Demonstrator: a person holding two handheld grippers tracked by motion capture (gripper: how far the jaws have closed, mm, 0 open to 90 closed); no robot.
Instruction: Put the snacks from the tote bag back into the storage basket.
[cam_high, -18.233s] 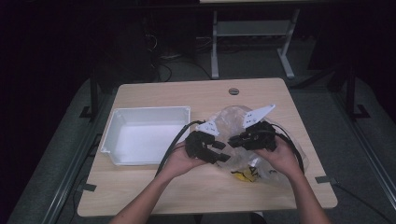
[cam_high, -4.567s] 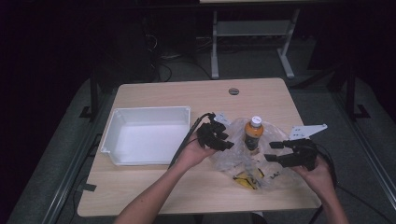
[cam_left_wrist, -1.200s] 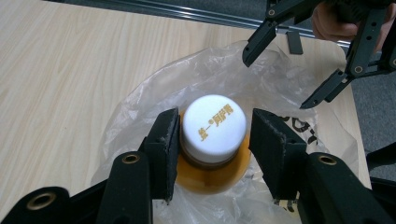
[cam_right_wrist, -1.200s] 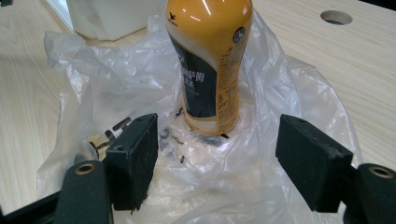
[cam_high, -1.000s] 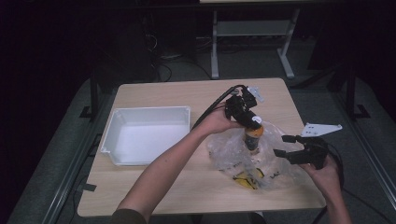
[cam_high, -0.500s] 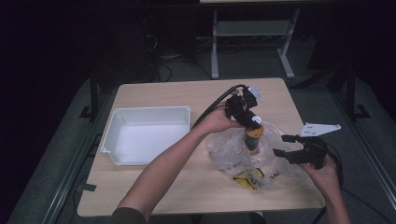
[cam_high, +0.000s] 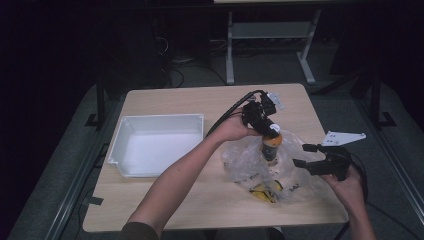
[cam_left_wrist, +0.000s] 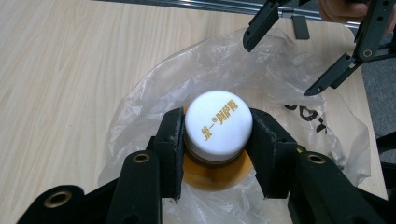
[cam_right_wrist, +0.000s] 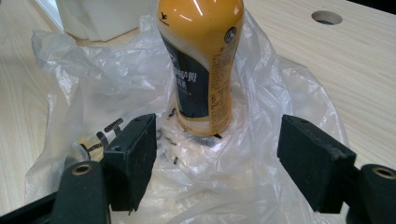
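An orange drink bottle with a white cap stands upright in a crumpled clear plastic bag on the table. My left gripper comes down on it from above, and both pads press the sides of the cap, so it is shut on the bottle. To the right, my right gripper is held low and open, pointing at the bottle across the bag. Its pads are spread wide with only loose plastic between them. A banana lies inside the bag near the front.
A white tray sits on the left half of the wooden table. A round hole is in the tabletop behind the bottle. The far right table edge is close to my right hand.
Over the last second nothing has visibly moved. Several seconds back my left gripper was beside the bottle; now it grips the cap from above.
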